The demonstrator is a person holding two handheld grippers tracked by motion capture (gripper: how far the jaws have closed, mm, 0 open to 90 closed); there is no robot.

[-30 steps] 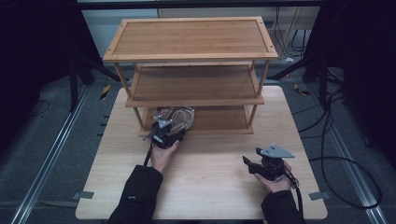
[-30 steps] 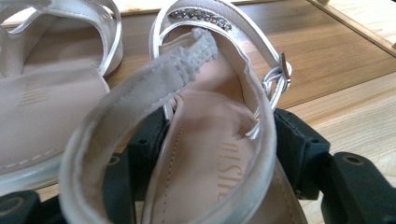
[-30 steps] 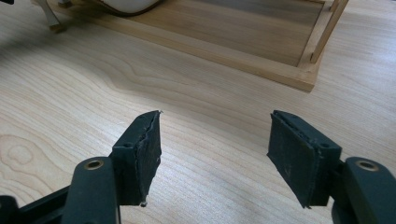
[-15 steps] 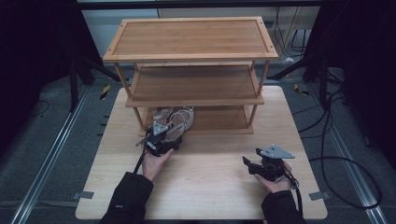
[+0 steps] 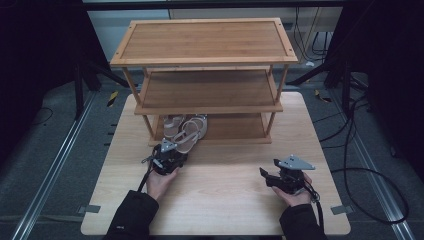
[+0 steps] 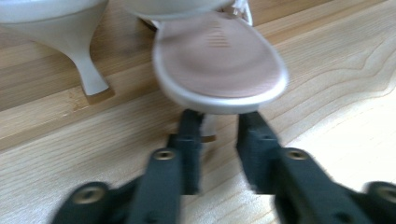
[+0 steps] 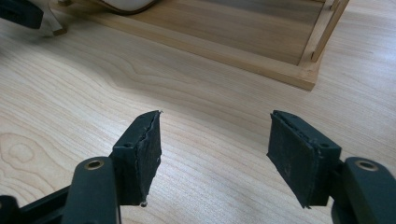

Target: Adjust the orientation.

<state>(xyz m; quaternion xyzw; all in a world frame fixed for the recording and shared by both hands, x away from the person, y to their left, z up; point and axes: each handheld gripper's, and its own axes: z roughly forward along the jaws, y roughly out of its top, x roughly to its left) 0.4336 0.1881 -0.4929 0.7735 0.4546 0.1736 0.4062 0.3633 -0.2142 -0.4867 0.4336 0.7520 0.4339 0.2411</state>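
A pair of pale strappy heeled sandals (image 5: 185,131) lies at the front left of the wooden rack's bottom shelf (image 5: 235,127), heels toward me. My left gripper (image 5: 176,151) sits low on the table just behind them. In the left gripper view, one sandal's heel end (image 6: 219,60) hangs over the jaw tips. Its thin heel (image 6: 208,133) stands between the jaws of the left gripper (image 6: 220,116). The jaws have just been closing to a narrow gap, with table showing beside the heel. My right gripper (image 5: 263,173) rests open and holds nothing, as the right gripper view (image 7: 215,126) shows.
The three-tier wooden rack (image 5: 205,40) stands at the back of the table (image 5: 225,210); its top and middle shelves are bare. The second sandal's heel (image 6: 88,70) stands to the left in the left gripper view. Cables and metal rails run along the floor on both sides.
My left hand has pulled back from on top of the sandals toward the table's front left. The sandals stay on the bottom shelf. The right hand has not moved.
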